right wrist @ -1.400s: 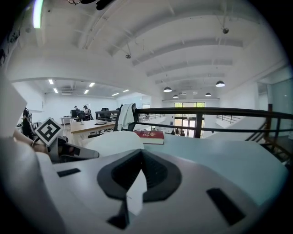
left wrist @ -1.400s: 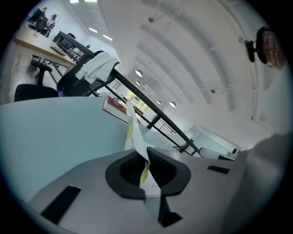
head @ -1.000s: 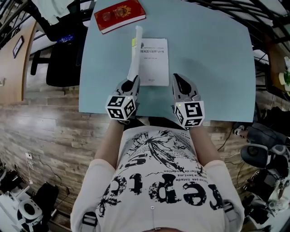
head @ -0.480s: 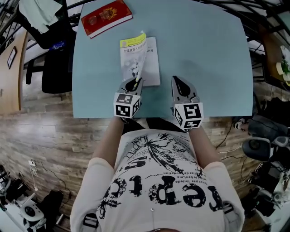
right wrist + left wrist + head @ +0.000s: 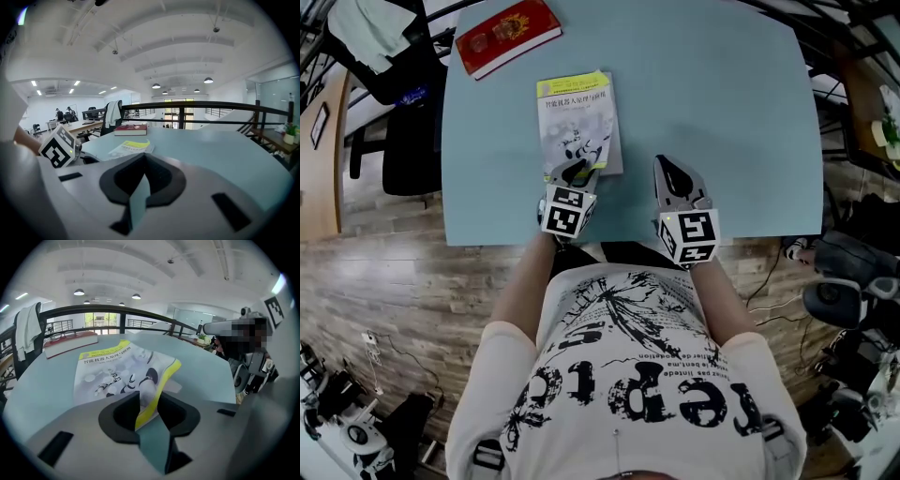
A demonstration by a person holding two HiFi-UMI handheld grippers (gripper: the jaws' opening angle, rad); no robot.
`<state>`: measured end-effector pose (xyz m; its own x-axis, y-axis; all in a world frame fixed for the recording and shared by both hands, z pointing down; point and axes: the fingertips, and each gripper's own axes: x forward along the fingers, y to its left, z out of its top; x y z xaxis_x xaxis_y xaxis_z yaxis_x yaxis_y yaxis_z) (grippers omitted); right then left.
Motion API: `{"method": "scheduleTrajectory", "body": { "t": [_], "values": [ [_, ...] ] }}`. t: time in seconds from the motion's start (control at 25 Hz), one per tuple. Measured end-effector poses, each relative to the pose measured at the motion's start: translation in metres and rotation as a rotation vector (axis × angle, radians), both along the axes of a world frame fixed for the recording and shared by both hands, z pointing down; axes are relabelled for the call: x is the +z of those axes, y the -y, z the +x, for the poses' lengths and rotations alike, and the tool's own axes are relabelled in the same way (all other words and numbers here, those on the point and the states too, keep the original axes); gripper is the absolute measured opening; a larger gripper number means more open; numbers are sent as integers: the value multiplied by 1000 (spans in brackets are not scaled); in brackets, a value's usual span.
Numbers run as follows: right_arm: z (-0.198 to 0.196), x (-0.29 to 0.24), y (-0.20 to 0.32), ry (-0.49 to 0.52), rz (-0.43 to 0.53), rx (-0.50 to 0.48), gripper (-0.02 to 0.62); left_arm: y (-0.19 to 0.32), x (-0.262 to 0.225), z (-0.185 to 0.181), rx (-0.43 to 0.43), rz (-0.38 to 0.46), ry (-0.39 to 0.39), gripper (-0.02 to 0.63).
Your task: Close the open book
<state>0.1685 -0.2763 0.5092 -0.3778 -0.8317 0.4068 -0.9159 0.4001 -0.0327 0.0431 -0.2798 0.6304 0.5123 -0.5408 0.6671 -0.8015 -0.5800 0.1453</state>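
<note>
Progress: I judge the close nearly done | book (image 5: 577, 122) lies front cover up on the desk (image 5: 722, 112) | left hand-held gripper (image 5: 572, 174): jaws opening, curled yellow corner (image 5: 164, 376) of the cover loose between them | right hand-held gripper (image 5: 670, 167): jaws together, empty, just beside the book | remaining: corner to settle flat.

White short-sleeved T-shirt (image 5: 628, 375), bold black lettering and a scribbled graphic — left hand-held gripper (image 5: 575, 172) and right hand-held gripper (image 5: 667, 165) grey, with black-and-white square markings.
</note>
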Motion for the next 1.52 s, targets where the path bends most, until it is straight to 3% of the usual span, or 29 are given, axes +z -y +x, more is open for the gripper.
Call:
{"method": "scheduleTrajectory", "body": {
  "t": [0.28,0.44,0.6,0.76,0.92,1.12,1.52],
  "values": [
    [2,3,4,-4,-9,-5,11,-8,1,10,99,-43,-10,197],
    [-2,4,4,-7,-14,-20,11,-9,-8,11,97,-42,-38,202],
    [-8,-4,6,-9,-6,-37,11,-8,-40,7,71,46,-41,201],
    [-25,-16,9,-16,6,-67,11,-4,-86,-2,53,135,-106,194],
    [-48,-36,17,5,48,-77,11,15,-135,-29,-23,251,-162,108],
    [-78,-72,26,30,132,-99,11,33,-188,-70,-92,372,-197,47],
    [-117,-137,39,69,318,-65,11,45,-278,-138,-131,595,-234,28]
  ]
}}
